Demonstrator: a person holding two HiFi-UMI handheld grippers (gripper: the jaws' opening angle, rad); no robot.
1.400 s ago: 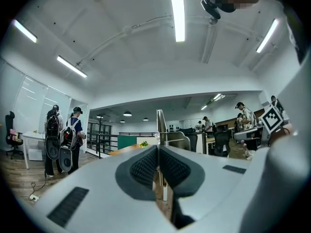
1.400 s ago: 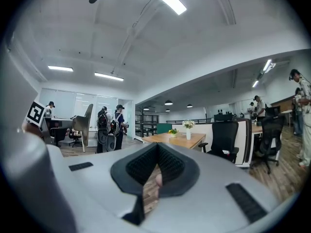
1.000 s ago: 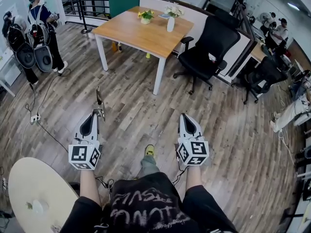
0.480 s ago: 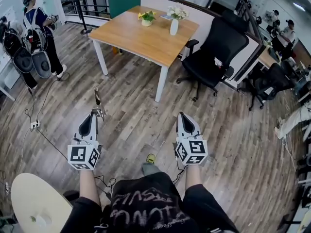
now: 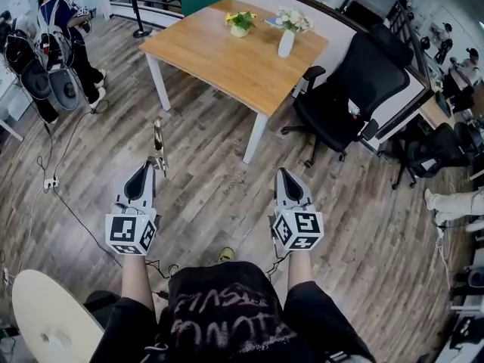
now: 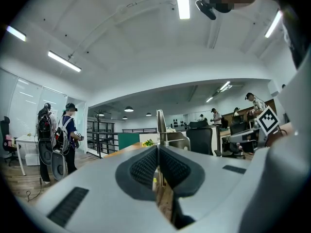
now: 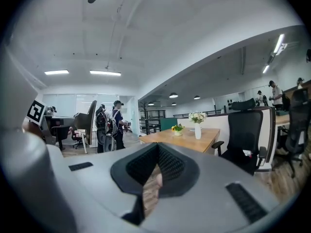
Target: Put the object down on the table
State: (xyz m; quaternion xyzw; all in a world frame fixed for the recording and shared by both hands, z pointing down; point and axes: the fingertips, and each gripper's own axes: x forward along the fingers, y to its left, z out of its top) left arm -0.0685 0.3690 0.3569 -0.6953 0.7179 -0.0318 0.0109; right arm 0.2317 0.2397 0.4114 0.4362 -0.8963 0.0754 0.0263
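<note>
My left gripper [image 5: 153, 166] is shut on a slim metal object [image 5: 158, 144] that sticks out forward past its fingertips. In the left gripper view the object [image 6: 161, 124] rises upright from the closed pads of that gripper [image 6: 158, 149]. My right gripper [image 5: 283, 174] is level beside it, shut, with nothing between its pads [image 7: 158, 147]. The wooden table [image 5: 227, 63] stands ahead, beyond both grippers, with wood floor between. It also shows in the right gripper view [image 7: 187, 137].
On the table stand a white vase of flowers [image 5: 287, 40] and a small pot of yellow flowers [image 5: 240, 25]. A black office chair [image 5: 348, 89] is at its right corner. A person with backpacks [image 5: 60, 36] stands far left. A round pale table [image 5: 45, 316] is at lower left; a cable [image 5: 53, 184] lies on the floor.
The wooden table and chair have come nearer in the head view as I walk forward. Both grippers keep their pose, the left still holding the metal object.
</note>
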